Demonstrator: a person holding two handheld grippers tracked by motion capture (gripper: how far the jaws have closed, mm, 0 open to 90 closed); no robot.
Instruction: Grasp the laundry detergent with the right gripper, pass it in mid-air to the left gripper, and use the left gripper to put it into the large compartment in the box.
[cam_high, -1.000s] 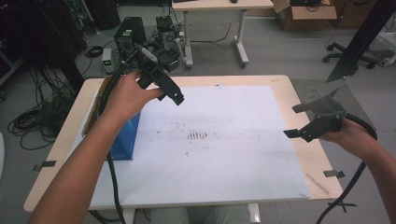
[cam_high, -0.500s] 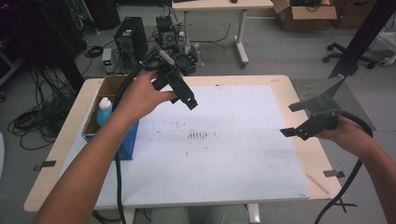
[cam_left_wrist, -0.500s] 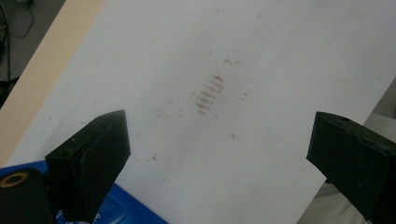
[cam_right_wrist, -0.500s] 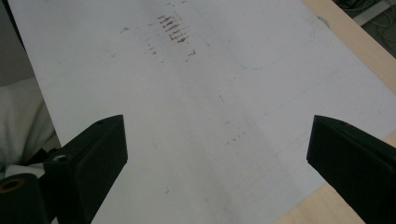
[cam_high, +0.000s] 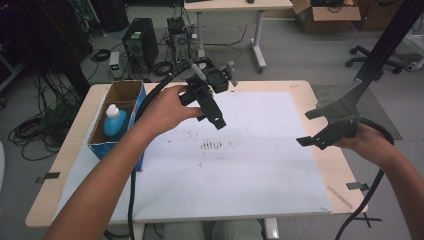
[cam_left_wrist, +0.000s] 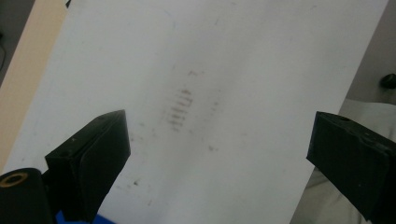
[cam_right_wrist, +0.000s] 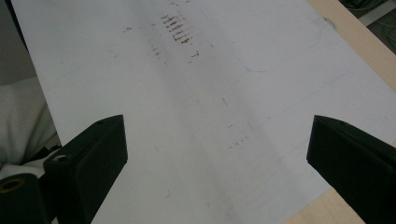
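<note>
Since the earlier frames the left gripper (cam_high: 207, 102) has swung away from the cardboard box (cam_high: 125, 92) and toward the middle of the table, so the box and the blue bottle (cam_high: 114, 121) standing in it are now uncovered. Held above the far part of the white sheet (cam_high: 260, 165), this gripper has its jaws spread wide with nothing between them; its own view looks down past them at a cluster of short brown marks (cam_left_wrist: 181, 108) near the sheet's centre. The right gripper (cam_high: 327, 131) has barely shifted and hovers over the right edge of the sheet, jaws likewise wide apart and empty. Its view takes in the same brown marks (cam_right_wrist: 176, 28), faint pencil-like lines on the sheet, and a strip of bare wood where the wooden table (cam_right_wrist: 355, 35) runs past the sheet's edge.

No writing can be read on the bottle, whose cap is white, or on the box with its blue outer sides. The box sits at the table's left edge, well apart from both grippers. Between the two grippers the sheet lies open, with only the marks on it.
</note>
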